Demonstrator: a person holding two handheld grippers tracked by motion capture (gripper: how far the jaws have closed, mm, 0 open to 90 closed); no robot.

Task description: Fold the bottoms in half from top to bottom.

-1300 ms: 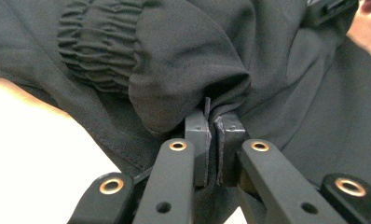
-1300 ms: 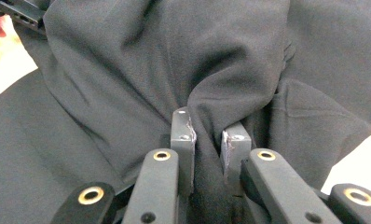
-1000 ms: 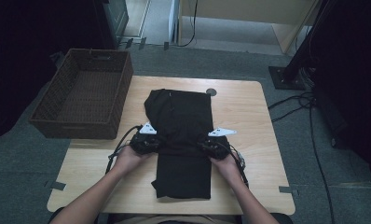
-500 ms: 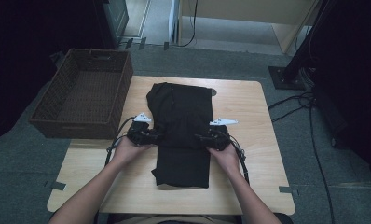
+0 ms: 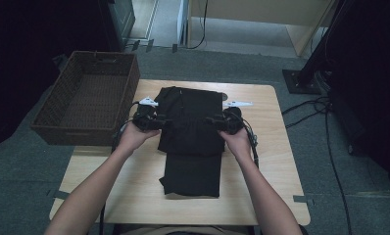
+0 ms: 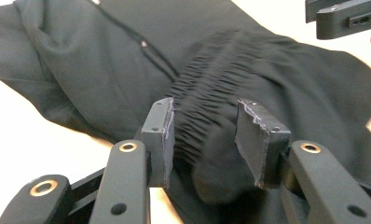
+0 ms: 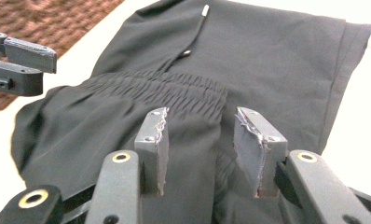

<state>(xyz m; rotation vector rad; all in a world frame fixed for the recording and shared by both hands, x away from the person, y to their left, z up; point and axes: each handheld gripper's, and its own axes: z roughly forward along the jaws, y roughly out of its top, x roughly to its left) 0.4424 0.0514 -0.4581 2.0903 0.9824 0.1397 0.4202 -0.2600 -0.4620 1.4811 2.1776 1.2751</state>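
One black garment (image 5: 190, 134) is seen on the wooden table (image 5: 271, 161), folded over itself; its gathered elastic waistband (image 6: 207, 100) lies across the middle of the cloth. A narrower folded part extends from the waistband toward the person's side of the table.

Left gripper (image 5: 151, 121): placed at the garment's left edge, level with the waistband. In the left gripper view the jaws are spread, with a bunched fold of the waistband cloth between the pads (image 6: 162, 135). The cloth touches the left pad; whether it touches the right pad cannot be told. No pinch is seen.

Right gripper (image 5: 221, 122): placed at the garment's right edge, opposite the left one. In the right gripper view the jaws are likewise spread, and the cloth runs between the pads (image 7: 249, 140) without being squeezed. The waistband (image 7: 174, 88) lies just beyond the jaw tips.

The garment thus lies between the two grippers, each held by one hand, the left hand (image 5: 132, 139) and the right hand (image 5: 237, 144).

One brown woven basket (image 5: 87, 95) stands to the left of the garment, partly overhanging the table's left edge. Nothing is seen inside it; the interior is dim.

A small metal-tipped drawstring (image 7: 195, 30) is seen on the garment's far half, beyond the waistband.

Counts: garment, one; basket, one; grippers, two; table, one.
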